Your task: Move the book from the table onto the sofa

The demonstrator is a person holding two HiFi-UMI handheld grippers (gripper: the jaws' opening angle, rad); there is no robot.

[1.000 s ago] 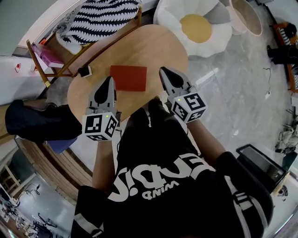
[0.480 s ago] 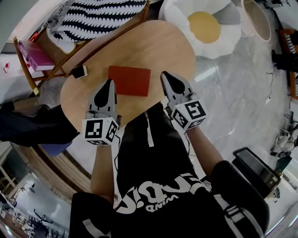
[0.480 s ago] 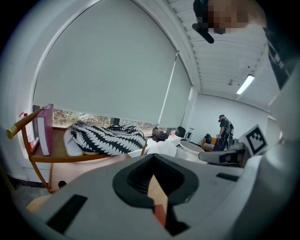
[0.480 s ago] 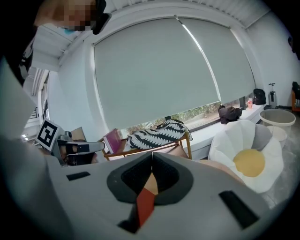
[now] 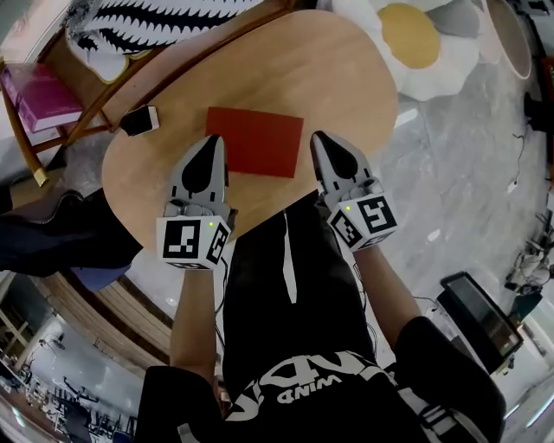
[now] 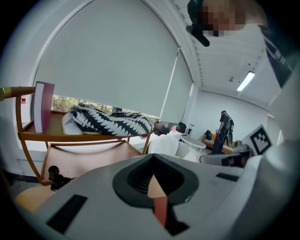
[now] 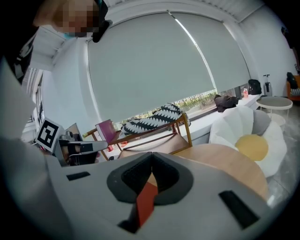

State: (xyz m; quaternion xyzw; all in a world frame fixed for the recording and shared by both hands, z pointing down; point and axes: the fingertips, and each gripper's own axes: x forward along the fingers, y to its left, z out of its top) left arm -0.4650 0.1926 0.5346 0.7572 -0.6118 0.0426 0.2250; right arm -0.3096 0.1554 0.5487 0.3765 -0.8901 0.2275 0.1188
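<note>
**Book and grippers at the counter.** The red book (image 5: 255, 141) lies flat and closed near the middle of the round wooden counter (image 5: 338, 69), well apart from the wooden-framed sofa (image 5: 61, 143) with its black-and-white patterned throw (image 5: 164, 22) at the far left.

*Handling (judged):* The book looks thin, light and fairly stiff. Its smooth cover is likely to slide on the wood rather than lift. Lying flat, it offers no raised edge. The best hold is probably along a side edge or the near edge, once that edge is tipped up or drawn past the counter's rim. A one-sided grip may let the pages sag or fan open, so a hold at two opposite sides seems safer.

*Pose:* The left gripper (image 5: 210, 145) and the right gripper (image 5: 320, 141) flank the book's near corners, one just beside each side edge. Both point forward and slightly downward, with forearms roughly parallel. Each gripper has its jaws pressed together with nothing between them. In each gripper view only a sliver of red cover shows through the notch. Whether the tips touch the counter cannot be told.
</note>
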